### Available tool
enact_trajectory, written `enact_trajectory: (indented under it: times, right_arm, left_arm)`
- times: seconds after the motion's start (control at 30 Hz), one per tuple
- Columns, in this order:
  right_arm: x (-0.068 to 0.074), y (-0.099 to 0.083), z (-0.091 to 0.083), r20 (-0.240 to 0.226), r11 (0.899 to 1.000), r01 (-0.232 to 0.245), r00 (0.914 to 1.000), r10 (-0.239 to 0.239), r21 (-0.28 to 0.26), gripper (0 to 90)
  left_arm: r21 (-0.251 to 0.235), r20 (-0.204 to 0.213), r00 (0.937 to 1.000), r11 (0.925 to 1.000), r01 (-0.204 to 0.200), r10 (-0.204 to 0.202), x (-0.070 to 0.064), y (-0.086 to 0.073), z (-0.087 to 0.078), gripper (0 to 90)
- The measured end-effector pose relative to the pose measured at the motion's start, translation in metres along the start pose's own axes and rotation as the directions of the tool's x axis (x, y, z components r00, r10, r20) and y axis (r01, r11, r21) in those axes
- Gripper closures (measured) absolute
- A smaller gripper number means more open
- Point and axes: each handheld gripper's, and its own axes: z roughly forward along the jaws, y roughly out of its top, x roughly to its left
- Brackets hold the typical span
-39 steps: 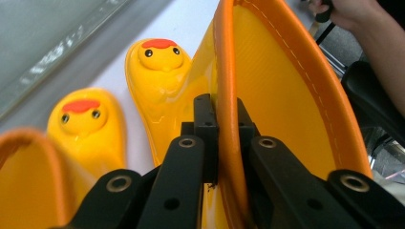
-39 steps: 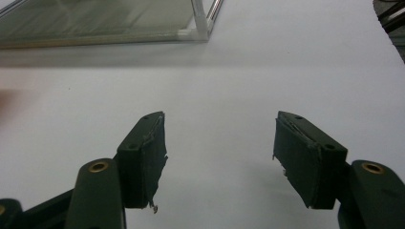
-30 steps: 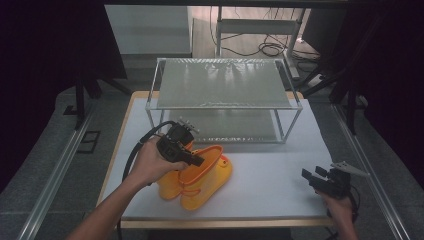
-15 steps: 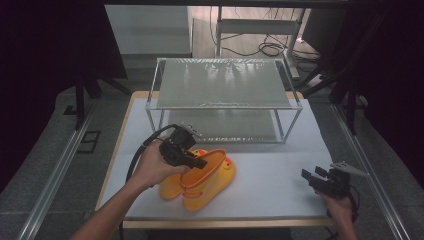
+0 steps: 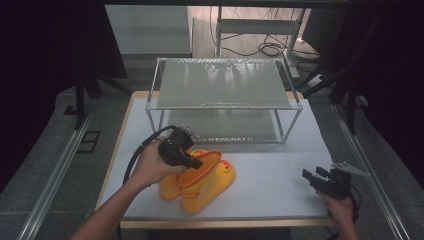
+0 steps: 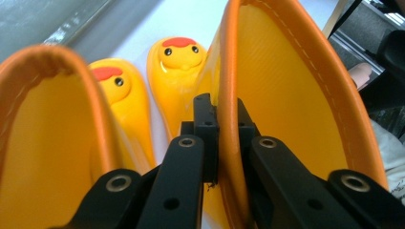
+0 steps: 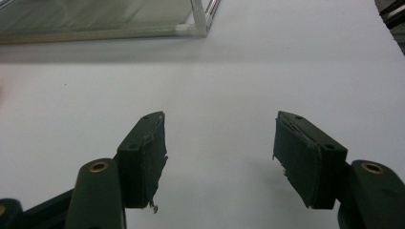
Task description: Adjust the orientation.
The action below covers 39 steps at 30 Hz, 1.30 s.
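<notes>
The yellow rubber duck-faced boots [image 5: 200, 181] at the near left of the white bench [image 5: 280, 185] look light and floppy, so my left gripper [image 6: 217, 126] has its jaws pinched on one stiffer orange cuff [image 6: 228, 95] while my right gripper [image 7: 219, 157] gapes empty.

Looks like a lab: dark curtained surround, loose black floor cables [image 5: 272, 49], white-topped wooden test table [image 5: 280, 175].

Boots front-left on your table, shelf rack behind them.

Your left gripper [image 5: 196, 161] sits over the pair of boots [image 5: 200, 179], jaws pinching the rim of the right-hand boot [image 6: 291, 109]; the other boot [image 6: 52, 143] lies just beside it. The rack [image 5: 225, 100] stands behind. Your right gripper [image 5: 314, 178] sits well apart at the table's [image 5: 280, 200] front-right edge.
</notes>
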Motion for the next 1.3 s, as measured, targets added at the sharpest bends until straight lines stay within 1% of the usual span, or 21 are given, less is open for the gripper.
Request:
enact_trajectory:
  times: [0.13,0.2,0.27,0.3,0.33,0.4,0.43,0.53,0.6,0.67,0.7,0.8,0.83,0.87,0.9,1.03,1.3]
  right_arm:
    - [0.001,0.0,0.001,-0.001,1.0,0.001,1.0,-0.001,-0.002,34.9]
    - [0.002,0.0,0.001,-0.003,1.0,0.0,1.0,0.0,0.003,34.9]
    - [0.002,0.0,0.002,-0.002,1.0,0.003,1.0,-0.003,0.001,34.9]
    - [0.002,0.0,0.002,-0.002,1.0,0.001,1.0,-0.001,0.001,34.9]
    - [0.002,0.0,0.001,-0.002,1.0,0.0,1.0,0.0,0.002,34.9]
    - [0.002,0.0,0.001,-0.002,1.0,0.0,1.0,0.0,0.002,34.9]
    - [0.002,0.0,0.001,-0.002,1.0,-0.001,1.0,0.001,0.001,34.9]
    - [0.002,0.0,0.001,-0.002,1.0,0.002,1.0,-0.002,0.002,34.9]
    - [0.002,0.0,0.001,-0.002,1.0,0.0,1.0,0.0,-0.002,34.9]
    - [0.001,0.0,0.0,0.0,1.0,-0.001,1.0,0.001,-0.002,34.9]
    - [0.001,0.0,0.0,-0.001,1.0,-0.007,1.0,0.007,-0.004,34.9]
    - [0.0,0.0,0.0,0.002,1.0,-0.002,1.0,0.002,0.001,34.9]
    - [0.0,0.0,0.0,0.002,1.0,-0.006,1.0,0.006,-0.004,34.9]
    - [0.0,0.0,0.0,0.002,1.0,-0.006,1.0,0.006,-0.004,34.9]
    - [0.0,0.0,-0.001,0.003,1.0,-0.002,1.0,0.002,0.0,34.9]
    - [0.0,0.0,0.0,0.002,1.0,-0.005,1.0,0.005,-0.007,34.9]
    - [0.001,0.0,0.0,0.001,1.0,-0.004,1.0,0.004,-0.005,34.8]
  left_arm:
    - [0.007,-0.018,0.9998,1.0,-0.002,0.003,0.002,-0.004,-0.003,86.3]
    - [0.008,-0.016,0.9998,0.9999,-0.01,0.011,0.001,-0.004,-0.004,85.2]
    - [-0.009,-0.017,0.9998,1.0,-0.004,0.003,0.0,-0.004,-0.007,82.1]
    - [-0.018,-0.019,0.9998,0.9998,-0.007,0.007,0.0,-0.004,-0.01,81.0]
    - [-0.027,-0.013,0.9999,0.9996,-0.006,0.005,0.0,-0.003,-0.012,80.7]
    - [-0.037,-0.005,1.0,0.9993,-0.002,0.002,0.0,-0.002,-0.016,80.2]
    - [-0.036,-0.006,0.9999,0.9993,-0.009,0.009,-0.001,-0.001,-0.017,78.8]
    - [-0.038,-0.005,0.9999,0.9992,-0.01,0.01,-0.005,0.001,-0.018,69.8]
    - [-0.035,0.003,1.0,0.9994,-0.007,0.007,-0.006,0.003,-0.02,62.7]
    - [-0.042,0.0,1.0,0.9991,-0.008,0.008,-0.007,0.004,-0.022,59.6]
    - [-0.046,0.009,0.9999,0.9988,-0.015,0.015,-0.007,0.006,-0.026,58.0]
    - [-0.058,0.008,0.9999,0.9983,-0.012,0.012,-0.008,0.007,-0.031,53.4]
    - [-0.063,0.013,0.9999,0.998,-0.009,0.01,-0.008,0.008,-0.036,52.5]
    - [-0.063,0.013,0.9999,0.998,-0.009,0.01,-0.008,0.008,-0.036,51.7]
    - [-0.076,0.011,0.9999,0.9971,-0.001,0.001,-0.007,0.008,-0.041,50.5]
    - [-0.089,0.016,0.9999,0.996,0.006,-0.004,-0.005,0.006,-0.049,48.3]
    - [-0.094,0.019,0.9994,0.9951,0.031,-0.029,0.002,0.0,-0.057,44.3]
